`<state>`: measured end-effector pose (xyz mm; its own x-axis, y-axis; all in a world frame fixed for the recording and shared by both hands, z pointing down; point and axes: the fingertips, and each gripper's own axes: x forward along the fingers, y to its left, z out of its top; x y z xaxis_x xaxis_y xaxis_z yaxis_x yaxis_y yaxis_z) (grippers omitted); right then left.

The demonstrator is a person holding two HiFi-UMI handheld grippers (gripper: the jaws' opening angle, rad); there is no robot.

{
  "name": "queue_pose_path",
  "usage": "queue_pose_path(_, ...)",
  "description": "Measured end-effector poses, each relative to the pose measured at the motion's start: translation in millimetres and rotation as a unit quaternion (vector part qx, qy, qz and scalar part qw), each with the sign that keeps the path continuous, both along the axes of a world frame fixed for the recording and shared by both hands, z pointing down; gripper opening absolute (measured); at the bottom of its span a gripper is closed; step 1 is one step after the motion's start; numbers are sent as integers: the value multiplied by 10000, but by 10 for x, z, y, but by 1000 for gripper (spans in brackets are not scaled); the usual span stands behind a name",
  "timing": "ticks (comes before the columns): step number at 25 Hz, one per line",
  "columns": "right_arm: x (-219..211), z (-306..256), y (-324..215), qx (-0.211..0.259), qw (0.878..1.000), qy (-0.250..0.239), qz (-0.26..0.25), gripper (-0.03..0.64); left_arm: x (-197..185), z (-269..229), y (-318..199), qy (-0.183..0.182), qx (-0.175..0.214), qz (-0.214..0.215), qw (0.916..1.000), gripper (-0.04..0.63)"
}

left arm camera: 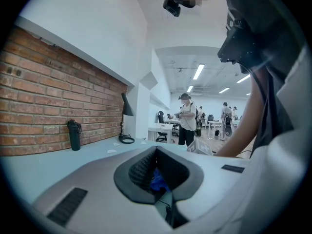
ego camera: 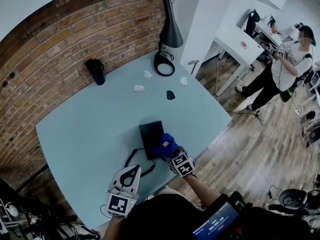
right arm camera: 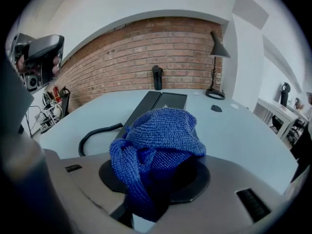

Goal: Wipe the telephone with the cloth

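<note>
A black telephone (ego camera: 150, 135) lies flat near the front of the pale blue table (ego camera: 90, 129), and its coiled cord (ego camera: 134, 158) loops off toward me. My right gripper (ego camera: 170, 151) is shut on a bunched blue cloth (ego camera: 164, 145), which rests at the telephone's near right corner. In the right gripper view the cloth (right arm camera: 161, 143) fills the jaws, with the telephone (right arm camera: 158, 102) and cord (right arm camera: 96, 133) beyond it. My left gripper (ego camera: 135, 170) hovers left of the cord with its jaws together and nothing in them. The left gripper view shows a bit of the cloth (left arm camera: 158, 181) through its hollow.
A black bottle (ego camera: 96, 71) stands at the back by the brick wall. A black lamp (ego camera: 169, 31) stands at the far corner. Small white bits (ego camera: 139, 88) and a small black object (ego camera: 170, 94) lie behind the telephone. A person (ego camera: 282, 66) stands by white desks (ego camera: 239, 43) at right.
</note>
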<state>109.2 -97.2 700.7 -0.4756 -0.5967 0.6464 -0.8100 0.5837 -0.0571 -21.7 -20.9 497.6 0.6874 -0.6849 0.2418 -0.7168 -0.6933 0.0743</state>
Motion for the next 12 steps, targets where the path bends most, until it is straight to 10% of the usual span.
queue_pose_path(8,-47,-105,176,-2722,9603,-610,-72,152,-59,3,-18,21,-6,-35,10000,15)
queue_pose_path(12,-273,-738,-437,-1945,9752,-1048,-138,152,-79,1,-47,-10,6,-58,10000,15)
